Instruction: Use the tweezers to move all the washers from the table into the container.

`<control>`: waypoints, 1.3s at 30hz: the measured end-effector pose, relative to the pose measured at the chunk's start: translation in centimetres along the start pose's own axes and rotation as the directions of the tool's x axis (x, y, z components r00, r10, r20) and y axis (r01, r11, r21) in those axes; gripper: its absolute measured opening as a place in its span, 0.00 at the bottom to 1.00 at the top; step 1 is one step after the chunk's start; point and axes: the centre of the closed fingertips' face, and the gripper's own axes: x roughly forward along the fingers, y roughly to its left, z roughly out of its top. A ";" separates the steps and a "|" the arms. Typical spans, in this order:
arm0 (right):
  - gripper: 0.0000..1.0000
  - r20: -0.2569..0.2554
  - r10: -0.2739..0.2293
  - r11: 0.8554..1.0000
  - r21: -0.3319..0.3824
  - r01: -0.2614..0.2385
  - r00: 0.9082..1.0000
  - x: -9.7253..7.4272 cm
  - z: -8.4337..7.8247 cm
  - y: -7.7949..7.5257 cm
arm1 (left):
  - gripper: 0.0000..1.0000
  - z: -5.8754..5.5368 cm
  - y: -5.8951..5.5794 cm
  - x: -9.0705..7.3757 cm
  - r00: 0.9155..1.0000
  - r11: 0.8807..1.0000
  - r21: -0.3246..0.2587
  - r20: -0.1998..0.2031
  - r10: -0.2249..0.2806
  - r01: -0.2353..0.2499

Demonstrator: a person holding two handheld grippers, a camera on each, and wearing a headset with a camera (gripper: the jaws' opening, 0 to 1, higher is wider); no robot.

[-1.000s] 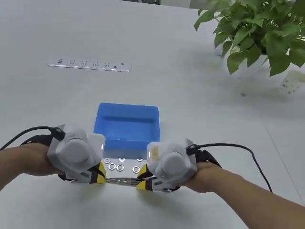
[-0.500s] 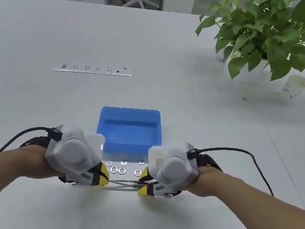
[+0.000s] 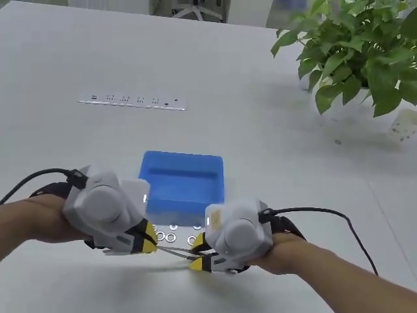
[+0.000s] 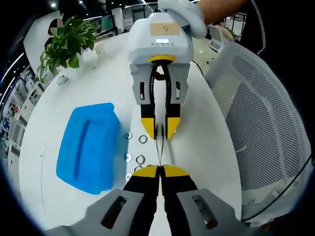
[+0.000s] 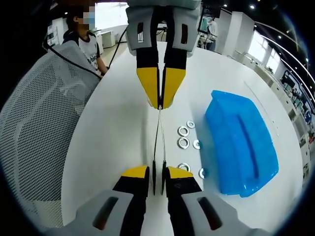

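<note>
Both claws are pinched narrow on the tweezers (image 5: 159, 135): the left gripper (image 4: 160, 173) has one end, the right gripper (image 5: 158, 178) the other. The washers (image 5: 183, 143) lie loose on the table (image 3: 260, 104) just beside the blue container (image 5: 243, 142), with none visible inside. The danger is that opposing pulls twist the tweezers free, and a drop would scatter the washers. Which end is the tip is hard to make out, possibly the right's. In the head view the grippers cover some washers.
</note>
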 end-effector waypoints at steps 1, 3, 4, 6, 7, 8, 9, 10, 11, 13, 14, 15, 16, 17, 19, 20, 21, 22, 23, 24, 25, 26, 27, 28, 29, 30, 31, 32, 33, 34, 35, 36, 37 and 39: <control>0.14 0.001 -0.002 1.000 -0.003 0.002 1.000 0.0 0.0 0.0 | 0.05 0.2 0.0 -0.1 1.000 1.000 0.000 0.004 0.000 0.000; 0.12 0.001 -0.004 1.000 -0.002 0.004 1.000 0.0 0.0 0.0 | 0.05 0.4 -0.1 -0.2 1.000 1.000 0.003 0.008 0.002 -0.002; 0.12 0.004 -0.007 1.000 0.001 0.007 1.000 -0.1 0.1 0.0 | 0.05 0.6 -0.1 -0.3 1.000 1.000 0.002 0.010 0.002 -0.002; 0.12 0.007 -0.010 1.000 -0.002 0.010 1.000 -0.1 0.1 0.0 | 0.05 0.8 0.0 -0.4 1.000 1.000 0.007 0.014 0.007 -0.007; 0.12 0.008 -0.012 1.000 -0.001 0.012 1.000 -0.1 0.1 0.0 | 0.05 0.9 -0.1 -0.5 1.000 1.000 0.008 0.017 0.008 -0.008; 0.12 0.011 -0.015 1.000 -0.002 0.016 1.000 -0.2 0.2 0.0 | 0.05 1.1 0.0 -0.6 1.000 1.000 0.009 0.021 0.009 -0.009; 0.11 0.013 -0.017 1.000 0.001 0.017 1.000 -0.3 0.2 0.0 | 0.05 1.2 0.0 -0.8 1.000 1.000 0.008 0.026 0.009 -0.010; 0.11 0.016 -0.019 1.000 0.001 0.018 1.000 -0.4 0.3 0.0 | 0.05 1.4 -0.1 -0.9 1.000 1.000 0.010 0.030 0.010 -0.010; 0.11 0.018 -0.021 1.000 0.001 0.021 1.000 -0.5 0.4 -0.1 | 0.05 1.5 -0.1 -1.0 0.999 1.000 0.013 0.032 0.011 -0.011; 0.11 0.026 -0.027 1.000 0.002 0.027 0.999 -0.6 0.6 -0.2 | 0.05 1.8 0.0 -1.3 0.999 1.000 0.022 0.032 0.015 -0.015; 0.11 0.031 -0.033 0.999 0.001 0.033 0.999 -0.7 0.7 -0.2 | 0.05 1.9 0.0 -1.5 0.999 1.000 0.025 0.034 0.017 -0.018; 0.11 0.033 -0.036 0.999 0.000 0.036 0.999 -0.8 0.8 -0.3 | 0.05 2.1 0.0 -1.7 0.999 0.999 0.026 0.036 0.018 -0.019; 0.11 0.037 -0.038 0.999 0.000 0.038 0.999 -0.9 0.9 -0.3 | 0.05 2.3 0.1 -1.8 0.999 0.999 0.030 0.038 0.021 -0.022; 0.11 0.039 -0.040 0.999 0.000 0.040 0.998 -0.9 1.0 -0.4 | 0.05 2.5 0.1 -2.0 0.999 0.999 0.035 0.040 0.025 -0.026; 0.11 0.044 -0.045 0.999 -0.001 0.045 0.998 -1.0 1.2 -0.5 | 0.05 2.9 0.1 -2.3 0.999 0.999 0.042 0.042 0.026 -0.028; 0.11 0.046 -0.046 0.999 -0.002 0.046 0.998 -1.0 1.4 -0.5 | 0.05 3.0 0.2 -2.4 0.999 0.999 0.045 0.043 0.027 -0.029; 0.11 0.048 -0.047 0.999 -0.004 0.048 0.998 -1.1 1.5 -0.5 | 0.05 3.2 0.1 -2.6 0.999 0.998 0.050 0.043 0.027 -0.030; 0.11 0.049 -0.048 0.999 -0.003 0.048 0.998 -1.1 1.6 -0.5 | 0.05 3.3 0.1 -2.7 0.999 0.998 0.055 0.042 0.028 -0.030; 0.11 0.051 -0.049 0.999 -0.003 0.049 0.997 -1.2 1.7 -0.4 | 0.05 3.5 0.0 -2.8 0.999 0.998 0.057 0.044 0.028 -0.030; 0.11 0.053 -0.049 0.999 -0.003 0.049 0.997 -1.2 1.8 -0.4 | 0.05 3.6 0.0 -2.9 0.999 0.998 0.060 0.045 0.028 -0.031; 0.11 0.055 -0.050 0.999 -0.003 0.050 0.997 -1.2 1.9 -0.4 | 0.05 3.8 0.0 -3.0 0.998 0.998 0.062 0.047 0.030 -0.033; 0.11 0.056 -0.051 0.999 -0.004 0.051 0.997 -1.2 2.0 -0.4 | 0.05 4.0 0.0 -3.1 0.998 0.997 0.066 0.050 0.030 -0.034; 0.11 0.057 -0.052 0.999 -0.003 0.052 0.997 -1.2 2.1 -0.4 | 0.05 4.1 0.0 -3.1 0.998 0.997 0.067 0.053 0.032 -0.035; 0.11 0.058 -0.054 0.998 -0.005 0.055 0.997 -1.2 2.2 -0.4 | 0.05 4.2 0.0 -3.2 0.998 0.997 0.067 0.055 0.033 -0.037; 0.11 0.059 -0.057 0.998 -0.006 0.057 0.997 -1.2 2.2 -0.4 | 0.05 4.4 -0.1 -3.2 0.998 0.997 0.071 0.058 0.034 -0.038; 0.11 0.061 -0.059 0.998 -0.005 0.059 0.996 -1.1 2.2 -0.4 | 0.05 4.6 -0.2 -3.2 0.998 0.997 0.074 0.059 0.035 -0.039; 0.11 0.063 -0.059 0.998 -0.003 0.059 0.996 -1.1 2.2 -0.4 | 0.05 4.8 -0.3 -3.2 0.998 0.996 0.078 0.061 0.035 -0.040; 0.11 0.067 -0.058 0.998 -0.001 0.058 0.996 -1.1 2.3 -0.2 | 0.05 5.0 -0.3 -3.3 0.997 0.996 0.080 0.063 0.035 -0.040; 0.11 0.068 -0.057 0.998 0.000 0.058 0.996 -1.1 2.3 -0.2 | 0.05 5.2 -0.4 -3.2 0.997 0.996 0.083 0.068 0.034 -0.039; 0.11 0.070 -0.058 0.998 0.000 0.058 0.996 -1.0 2.4 -0.2 | 0.05 5.4 -0.4 -3.2 0.997 0.996 0.085 0.071 0.033 -0.039; 0.11 0.071 -0.059 0.998 0.001 0.059 0.996 -1.0 2.4 -0.2 | 0.05 5.5 -0.4 -3.2 0.997 0.996 0.086 0.074 0.032 -0.038; 0.11 0.073 -0.059 0.998 0.001 0.059 0.996 -1.0 2.5 -0.1 | 0.05 5.7 -0.4 -3.2 0.997 0.995 0.091 0.076 0.031 -0.038; 0.11 0.073 -0.060 0.998 0.001 0.060 0.996 -1.0 2.5 -0.1 | 0.05 5.8 -0.5 -3.2 0.997 0.995 0.092 0.078 0.029 -0.036; 0.11 0.077 -0.060 0.998 0.005 0.060 0.995 -0.9 2.5 0.0 | 0.05 6.0 -0.5 -3.1 0.996 0.995 0.094 0.083 0.025 -0.033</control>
